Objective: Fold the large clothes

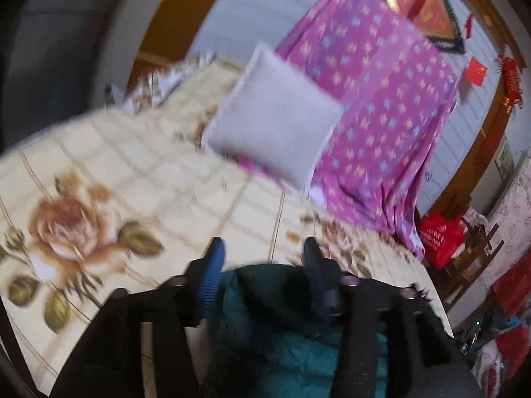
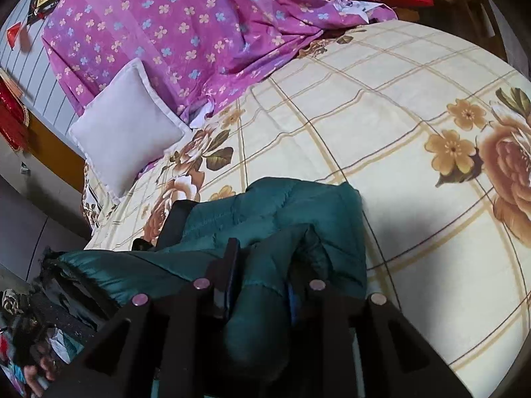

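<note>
A dark teal padded jacket lies bunched on the cream floral bedsheet near the bed's front edge. My right gripper is shut on a fold of the jacket, with fabric pinched between its fingers. In the blurred left wrist view, the jacket lies under my left gripper. Its blue fingers stand wide apart above the sheet and hold nothing.
A white pillow and a purple flowered quilt lie at the head of the bed; both also show in the left wrist view, the pillow and the quilt. A red bag stands beside the bed.
</note>
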### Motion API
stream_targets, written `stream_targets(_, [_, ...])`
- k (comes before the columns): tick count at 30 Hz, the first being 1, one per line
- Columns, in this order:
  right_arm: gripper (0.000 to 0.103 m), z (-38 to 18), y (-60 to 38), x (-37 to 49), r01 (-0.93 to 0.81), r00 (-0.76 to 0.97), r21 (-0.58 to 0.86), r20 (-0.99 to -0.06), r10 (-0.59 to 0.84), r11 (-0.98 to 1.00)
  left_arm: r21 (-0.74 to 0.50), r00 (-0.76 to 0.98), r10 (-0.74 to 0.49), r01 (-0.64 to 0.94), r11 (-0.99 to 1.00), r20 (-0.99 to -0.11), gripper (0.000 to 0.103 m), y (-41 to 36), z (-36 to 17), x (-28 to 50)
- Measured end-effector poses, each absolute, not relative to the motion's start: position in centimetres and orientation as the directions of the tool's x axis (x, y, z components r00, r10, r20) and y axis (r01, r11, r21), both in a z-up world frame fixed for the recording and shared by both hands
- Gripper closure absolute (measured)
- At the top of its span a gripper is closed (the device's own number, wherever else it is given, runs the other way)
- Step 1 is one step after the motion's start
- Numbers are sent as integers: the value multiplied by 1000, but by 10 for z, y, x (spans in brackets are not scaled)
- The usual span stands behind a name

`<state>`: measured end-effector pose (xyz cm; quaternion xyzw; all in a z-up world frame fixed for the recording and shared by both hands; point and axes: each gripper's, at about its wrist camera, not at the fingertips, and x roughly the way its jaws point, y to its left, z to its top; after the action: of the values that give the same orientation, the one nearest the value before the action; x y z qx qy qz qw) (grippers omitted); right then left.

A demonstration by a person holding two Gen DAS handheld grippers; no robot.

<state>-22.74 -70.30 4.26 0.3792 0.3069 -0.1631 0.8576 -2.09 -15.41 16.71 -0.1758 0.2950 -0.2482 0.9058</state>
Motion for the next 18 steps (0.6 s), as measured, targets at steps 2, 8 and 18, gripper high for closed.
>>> stream_targets(2, [77,44,-701,-226,522,752,541,-656,-57,660,-440,697,-558,371,818,-450,57,-160,174,-29])
stream_targets(8, [68,55,-695,-228,531,737,517,-673,-65,672,-324,631,-539,432,842,-558,57,-217,154,-47])
stream_targets(18, [25,129,-682,-256,452,797,446,-591,-125,772,-229,603,-399,342,912,-690,57,-259,101,-33])
